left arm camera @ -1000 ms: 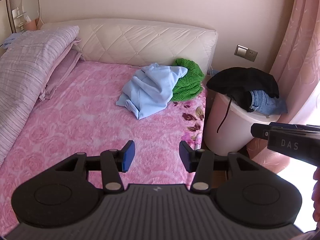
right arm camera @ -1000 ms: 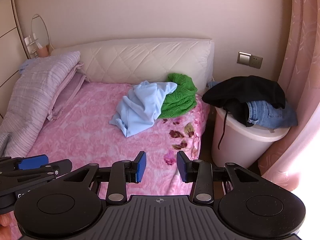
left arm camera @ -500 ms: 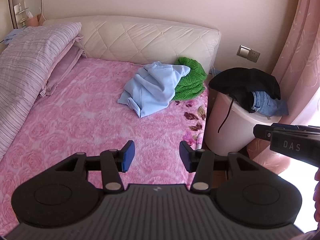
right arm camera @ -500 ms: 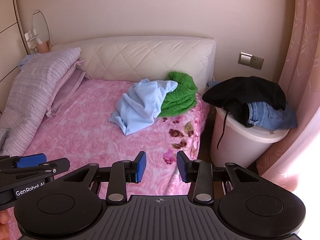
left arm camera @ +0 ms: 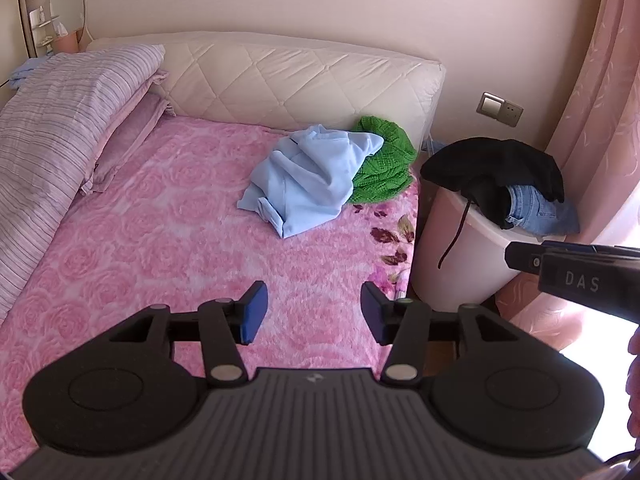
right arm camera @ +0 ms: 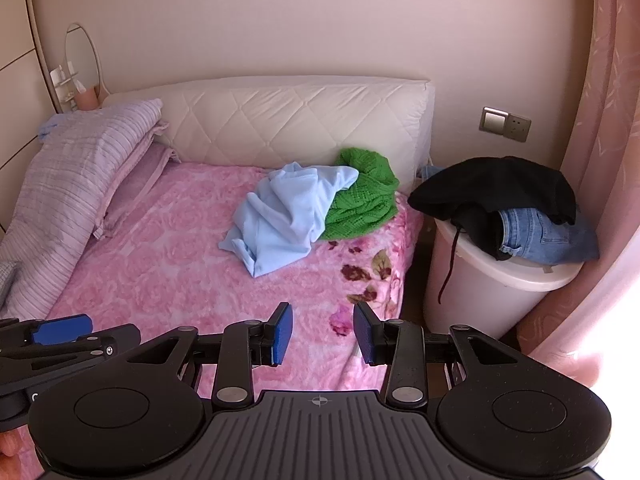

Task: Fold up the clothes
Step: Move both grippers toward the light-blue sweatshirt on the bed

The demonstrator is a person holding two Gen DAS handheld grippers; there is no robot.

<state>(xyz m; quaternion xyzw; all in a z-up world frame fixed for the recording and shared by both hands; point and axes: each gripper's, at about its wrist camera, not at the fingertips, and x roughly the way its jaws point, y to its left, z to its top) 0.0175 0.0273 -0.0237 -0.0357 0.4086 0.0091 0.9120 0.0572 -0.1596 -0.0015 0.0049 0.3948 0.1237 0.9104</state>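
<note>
A crumpled light-blue garment point(left arm camera: 308, 176) point(right arm camera: 284, 216) lies on the pink bed, partly over a green knitted garment point(left arm camera: 384, 164) point(right arm camera: 360, 196) near the headboard. My left gripper point(left arm camera: 314, 312) hovers over the bed's near part, far short of the clothes; its jaws are opening and nothing is between them. Over the bed's right edge my right gripper point(right arm camera: 323, 334) stands open and empty too. Each gripper shows at the side of the other's view. A black garment point(left arm camera: 496, 164) point(right arm camera: 496, 188) and blue jeans point(left arm camera: 536, 208) point(right arm camera: 544, 236) are heaped on a white hamper.
The pink floral bedspread point(left arm camera: 160, 240) point(right arm camera: 168, 256) has open room left of the clothes. A striped quilt and pillows point(left arm camera: 60, 120) point(right arm camera: 72, 184) fill the left side. The white hamper point(left arm camera: 452, 264) point(right arm camera: 480, 292) stands right of the bed, beside a pink curtain point(left arm camera: 592, 120).
Both views have shifted slightly, so the bed and clothes sit a little differently in frame. The left jaws stand a bit wider apart. The right jaws have kept their gap.
</note>
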